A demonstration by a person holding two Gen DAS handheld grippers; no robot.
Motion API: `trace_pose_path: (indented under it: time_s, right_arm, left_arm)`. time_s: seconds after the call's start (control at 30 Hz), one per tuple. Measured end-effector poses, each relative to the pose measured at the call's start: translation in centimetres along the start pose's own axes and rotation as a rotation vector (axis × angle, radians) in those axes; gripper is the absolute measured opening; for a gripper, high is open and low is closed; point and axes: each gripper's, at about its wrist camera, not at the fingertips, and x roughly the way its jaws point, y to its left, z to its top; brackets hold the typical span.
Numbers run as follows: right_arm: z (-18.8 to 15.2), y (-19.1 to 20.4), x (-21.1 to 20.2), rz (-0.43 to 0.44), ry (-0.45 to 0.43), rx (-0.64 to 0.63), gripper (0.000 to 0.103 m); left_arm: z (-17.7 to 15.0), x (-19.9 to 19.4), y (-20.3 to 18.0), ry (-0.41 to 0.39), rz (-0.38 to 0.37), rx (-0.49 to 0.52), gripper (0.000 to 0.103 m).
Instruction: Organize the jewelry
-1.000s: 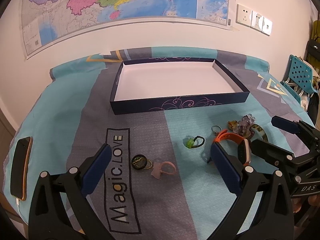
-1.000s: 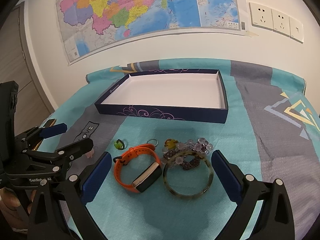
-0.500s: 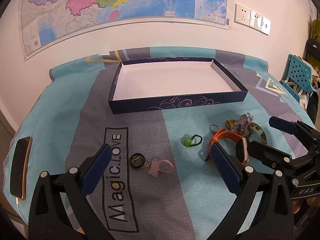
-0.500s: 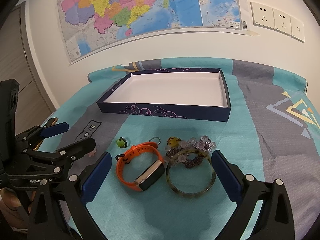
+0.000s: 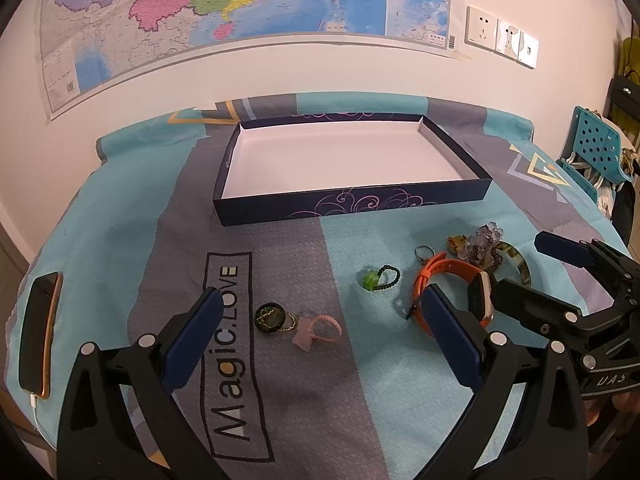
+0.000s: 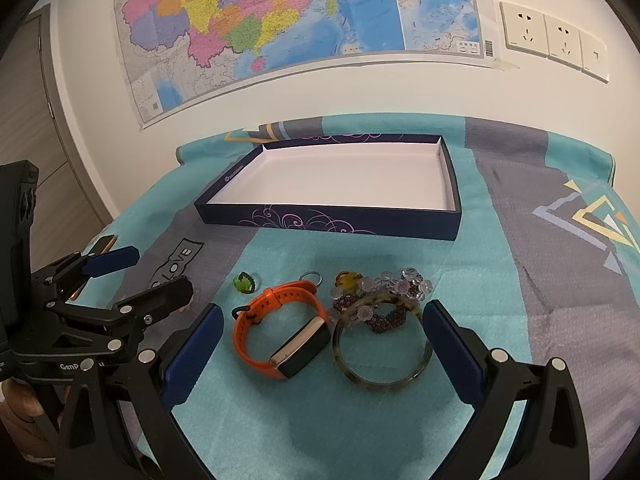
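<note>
both tools [image 5: 320, 316] [image 6: 322, 336] drew back; jaws spread.

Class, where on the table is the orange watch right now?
In the right wrist view the orange watch lies on the tablecloth between the open fingers of the right gripper, just left of the bangle, in front of the box.

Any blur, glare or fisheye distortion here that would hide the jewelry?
Left wrist view: sharp, strong barrel bending at the wall map, soft shadow under the fingers, orange-strapped watch partly hidden. Right wrist view: equally sharp, no glare; the watch and mottled olive bangle read clearly.
</note>
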Motion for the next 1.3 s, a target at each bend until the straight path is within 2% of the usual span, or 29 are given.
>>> trace_pose_path:
  time_s: [1.3]
  right_arm:
    - [-0.6,-1.1,0.3,0.005,0.011,0.027,0.097]
  left_arm:
    - [-0.3,0.8,-1.4,0.026,-0.008,0.023,0.097]
